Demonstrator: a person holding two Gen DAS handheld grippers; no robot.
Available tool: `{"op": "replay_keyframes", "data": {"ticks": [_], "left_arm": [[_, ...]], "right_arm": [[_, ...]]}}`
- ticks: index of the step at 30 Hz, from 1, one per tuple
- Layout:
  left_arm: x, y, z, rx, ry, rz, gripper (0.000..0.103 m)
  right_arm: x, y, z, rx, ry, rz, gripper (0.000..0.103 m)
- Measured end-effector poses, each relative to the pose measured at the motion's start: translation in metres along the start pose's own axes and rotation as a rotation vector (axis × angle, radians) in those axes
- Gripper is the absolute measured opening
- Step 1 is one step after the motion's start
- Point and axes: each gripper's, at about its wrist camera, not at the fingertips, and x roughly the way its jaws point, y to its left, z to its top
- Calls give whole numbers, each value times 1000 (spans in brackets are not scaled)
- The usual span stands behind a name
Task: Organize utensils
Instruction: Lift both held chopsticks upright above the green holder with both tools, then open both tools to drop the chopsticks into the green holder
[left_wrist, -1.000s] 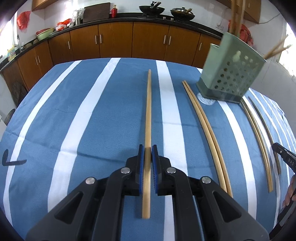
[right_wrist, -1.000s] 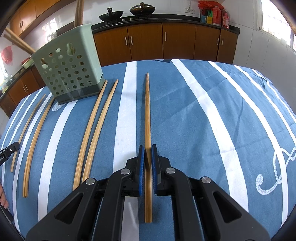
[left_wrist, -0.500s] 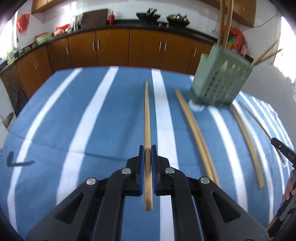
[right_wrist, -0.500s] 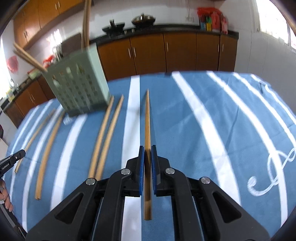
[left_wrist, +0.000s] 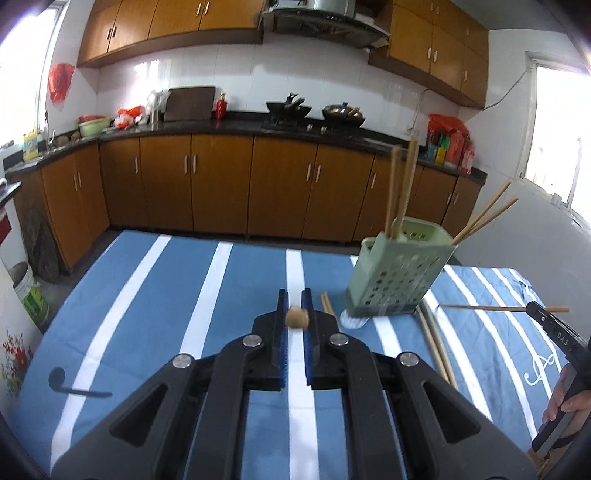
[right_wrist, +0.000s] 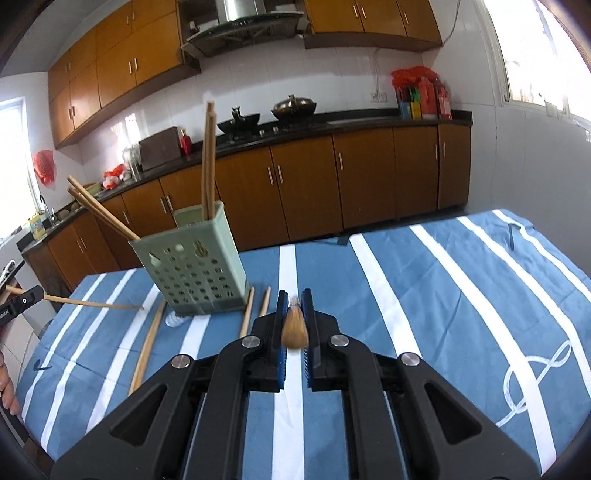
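My left gripper (left_wrist: 294, 300) is shut on a wooden chopstick (left_wrist: 296, 318), lifted off the striped cloth and seen end-on. My right gripper (right_wrist: 294, 300) is shut on another chopstick (right_wrist: 294, 326), also raised and pointing away. The green perforated utensil holder (left_wrist: 397, 275) stands on the table with several chopsticks upright in it; it also shows in the right wrist view (right_wrist: 195, 273). The right gripper with its chopstick (left_wrist: 491, 307) shows at the right edge of the left wrist view. More chopsticks (right_wrist: 147, 341) lie on the cloth beside the holder.
The table has a blue cloth with white stripes (left_wrist: 207, 295). Brown kitchen cabinets (left_wrist: 221, 184) and a counter with woks stand behind the table. A white wall and window are to the right (right_wrist: 517, 110).
Both grippers have lifted their chopsticks off the cloth and tilted up. The view now looks level across the table toward the cabinets.
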Motion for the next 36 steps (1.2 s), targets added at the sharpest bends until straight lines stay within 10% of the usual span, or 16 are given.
{"op": "replay_keyframes", "data": {"ticks": [25, 36], "left_arm": [[-50, -95, 120, 58, -357, -196, 8], [17, -97, 114, 60, -272, -182, 8]], "right_arm": [[-49, 70, 119, -35, -453, 193, 8], [19, 77, 115, -18, -356, 177, 8]]}}
